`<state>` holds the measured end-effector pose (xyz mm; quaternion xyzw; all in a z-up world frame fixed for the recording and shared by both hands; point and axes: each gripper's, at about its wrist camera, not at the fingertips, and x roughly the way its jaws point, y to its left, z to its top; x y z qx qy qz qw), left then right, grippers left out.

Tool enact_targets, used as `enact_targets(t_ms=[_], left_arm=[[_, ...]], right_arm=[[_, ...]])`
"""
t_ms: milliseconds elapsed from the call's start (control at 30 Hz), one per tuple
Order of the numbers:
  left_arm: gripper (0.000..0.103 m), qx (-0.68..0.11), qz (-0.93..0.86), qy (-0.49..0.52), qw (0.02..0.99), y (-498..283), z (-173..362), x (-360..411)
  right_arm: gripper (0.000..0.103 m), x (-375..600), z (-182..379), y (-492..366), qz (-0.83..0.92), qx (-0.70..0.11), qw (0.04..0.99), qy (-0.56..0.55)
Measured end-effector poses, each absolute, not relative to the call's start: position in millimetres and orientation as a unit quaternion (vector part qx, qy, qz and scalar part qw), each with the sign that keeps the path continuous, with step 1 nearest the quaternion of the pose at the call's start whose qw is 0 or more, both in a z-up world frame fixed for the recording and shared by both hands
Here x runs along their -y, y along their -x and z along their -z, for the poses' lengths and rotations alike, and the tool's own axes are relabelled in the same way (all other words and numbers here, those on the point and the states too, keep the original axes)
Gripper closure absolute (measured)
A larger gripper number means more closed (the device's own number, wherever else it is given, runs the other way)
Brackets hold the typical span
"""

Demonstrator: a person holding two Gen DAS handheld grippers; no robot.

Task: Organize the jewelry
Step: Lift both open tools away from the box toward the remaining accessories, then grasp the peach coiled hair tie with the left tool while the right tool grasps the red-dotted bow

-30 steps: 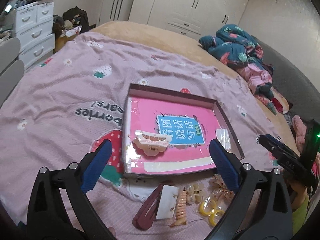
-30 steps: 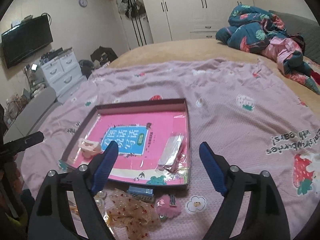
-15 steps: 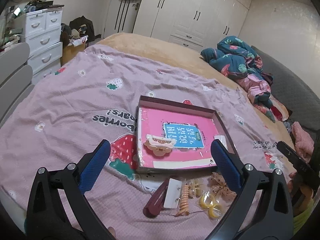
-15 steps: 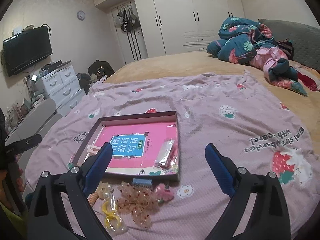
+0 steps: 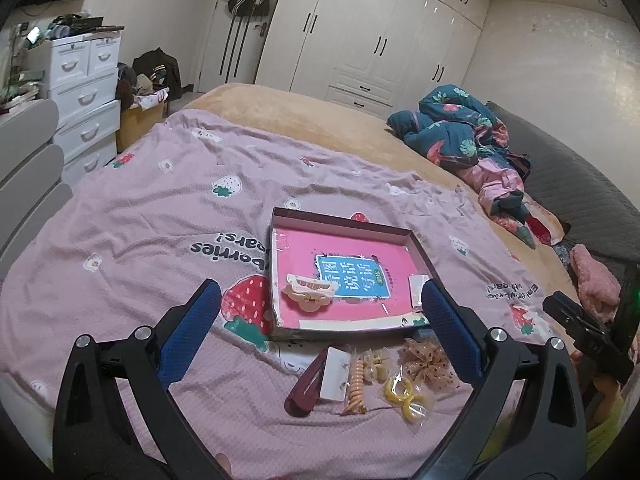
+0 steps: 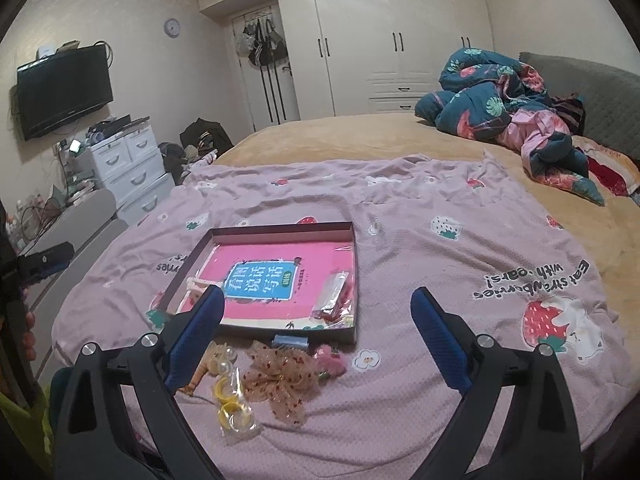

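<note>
Risk, left pile: we judge the maroon snap clip (image 5: 306, 386) lies partly under the white earring card (image 5: 335, 374) in the lower centre of the left view; pinching one could drag the other off the bed (image 5: 140, 216).
Risk, middle pile: the orange spiral hair tie (image 5: 356, 386) touches the yellow rings in a clear bag (image 5: 404, 394); the slick bag may slip from the pads, we think.
Risk, right pile: the sheer dotted bow (image 6: 282, 380) is floppy and touches the pink flower piece (image 6: 330, 362), so a grab could snag both.
Left gripper (image 5: 320, 312): spread wide, holding nothing, hovering above the loose pile, lower half of its frame.
Right gripper (image 6: 318, 316): spread wide, empty, over the near edge of the tray.
Tray (image 5: 340, 220): one shallow box lid with a pink book in it, centre of both views, on the pink strawberry blanket.
Count inside the tray: we count two things, one cream claw clip (image 5: 308, 294) at its left, one clear packet (image 6: 334, 288) at its right.
Count outside the tray: one snap clip, one card, one spiral tie, one bag of rings, one bow, one flower piece, one blue comb-like piece (image 6: 291, 341) against the tray's near wall; a small cream cluster (image 5: 376, 362) we cannot count.
</note>
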<state>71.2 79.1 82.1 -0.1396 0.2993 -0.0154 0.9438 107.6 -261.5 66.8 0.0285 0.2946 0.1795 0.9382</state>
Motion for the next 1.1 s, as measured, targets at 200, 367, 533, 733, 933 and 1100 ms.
enact_targets(t_ms=[200, 367, 533, 733, 933, 1100], left_arm=[[0.009, -0.298, 0.024, 0.140, 0.944, -55.7, -84.7, -81.5], [0.009, -0.301, 0.027, 0.136, 0.943, -45.3, -82.3, -80.5], [0.009, -0.311, 0.039, 0.130, 0.941, -40.3, -75.5, -74.8], [0.009, -0.325, 0.054, 0.128, 0.935, -36.3, -64.0, -66.9], [0.009, -0.341, 0.064, 0.122, 0.930, -33.8, -51.5, -59.5], [0.009, -0.361, 0.077, 0.110, 0.923, -33.8, -38.2, -48.3]], right_arm=[[0.009, 253.7, -67.3, -92.9, -0.194, -0.300, 0.934, -0.010], [0.009, 246.2, -61.2, -83.5, -0.204, -0.311, 0.928, 0.006], [0.009, 240.6, -56.2, -76.6, -0.213, -0.320, 0.923, 0.014], [0.009, 236.3, -51.4, -70.7, -0.218, -0.329, 0.919, 0.021], [0.009, 232.7, -45.6, -67.1, -0.221, -0.338, 0.915, 0.027], [0.009, 228.0, -38.9, -64.5, -0.226, -0.345, 0.910, 0.035]])
